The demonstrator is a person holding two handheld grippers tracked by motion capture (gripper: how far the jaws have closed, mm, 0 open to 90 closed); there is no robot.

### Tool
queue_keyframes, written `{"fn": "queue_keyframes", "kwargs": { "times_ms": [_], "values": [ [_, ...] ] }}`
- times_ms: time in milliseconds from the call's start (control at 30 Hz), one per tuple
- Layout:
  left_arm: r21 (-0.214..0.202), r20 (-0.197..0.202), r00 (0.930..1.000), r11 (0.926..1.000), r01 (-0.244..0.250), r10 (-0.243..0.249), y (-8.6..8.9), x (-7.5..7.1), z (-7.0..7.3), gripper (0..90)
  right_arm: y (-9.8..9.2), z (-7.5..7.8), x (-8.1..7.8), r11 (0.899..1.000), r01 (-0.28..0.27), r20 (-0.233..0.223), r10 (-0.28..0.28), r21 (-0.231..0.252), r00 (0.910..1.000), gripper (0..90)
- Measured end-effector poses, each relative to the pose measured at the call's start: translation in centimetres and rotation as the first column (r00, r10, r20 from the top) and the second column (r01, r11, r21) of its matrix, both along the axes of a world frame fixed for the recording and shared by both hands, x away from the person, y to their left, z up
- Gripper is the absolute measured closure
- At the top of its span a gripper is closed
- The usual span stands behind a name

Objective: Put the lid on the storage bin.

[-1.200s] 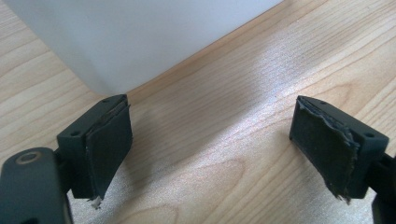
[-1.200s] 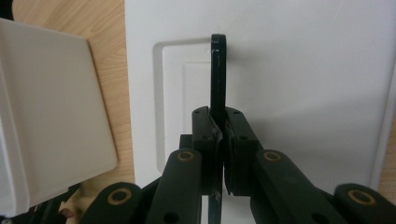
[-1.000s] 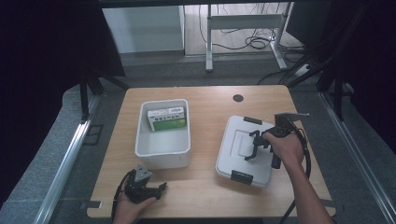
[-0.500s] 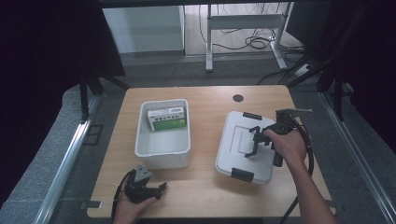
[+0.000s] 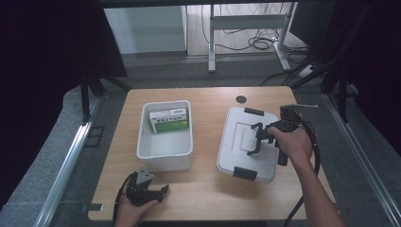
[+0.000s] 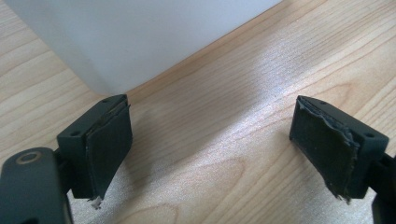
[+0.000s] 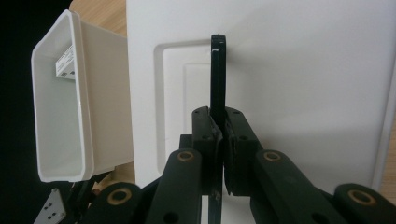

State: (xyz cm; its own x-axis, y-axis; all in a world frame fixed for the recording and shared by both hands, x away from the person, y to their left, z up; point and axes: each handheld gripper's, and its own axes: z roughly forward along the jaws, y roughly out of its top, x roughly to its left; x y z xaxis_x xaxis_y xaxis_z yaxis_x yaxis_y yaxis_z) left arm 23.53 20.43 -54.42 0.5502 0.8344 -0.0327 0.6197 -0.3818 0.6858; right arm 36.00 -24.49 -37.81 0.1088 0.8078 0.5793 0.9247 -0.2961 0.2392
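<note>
Clearly, right gripper (image 7: 218,140) clamps lid (image 7: 299,70) handle (image 7: 217,74); left gripper (image 6: 210,154) gapes empty.

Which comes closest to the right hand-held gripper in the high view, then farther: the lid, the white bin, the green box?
From the right hand-held gripper:
1. Lid, gripped by its handle, on the right.
2. White bin, centre-left.
3. Green box, inside the bin's far end.

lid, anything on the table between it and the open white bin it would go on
Nothing visible. The lid, its black handle clamped in the right hand-held gripper, lies right of the white bin, with bare table between them. The green box sits inside the bin, below its rim.
</note>
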Motion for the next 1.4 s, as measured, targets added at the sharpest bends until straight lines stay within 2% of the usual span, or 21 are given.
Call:
{"fn": "queue_keyframes", "kwargs": {
  "times_ms": [533, 1400],
  "values": [
    [0.001, -0.002, 1.0000, 1.0000, 0.001, -0.001, 0.0, 0.0, 0.0, 13.0, 1.1, 2.2, 0.2, 0.999, -0.039, 0.040, 0.039, 0.006, 0.9984, 84.3],
    [0.001, -0.001, 1.0000, 1.0000, 0.003, -0.003, 0.0, 0.0, 0.0, 13.0, 3.1, 4.0, 0.8, 0.996, -0.085, 0.069, 0.085, -0.006, 0.9940, 84.2]
  ]
}}
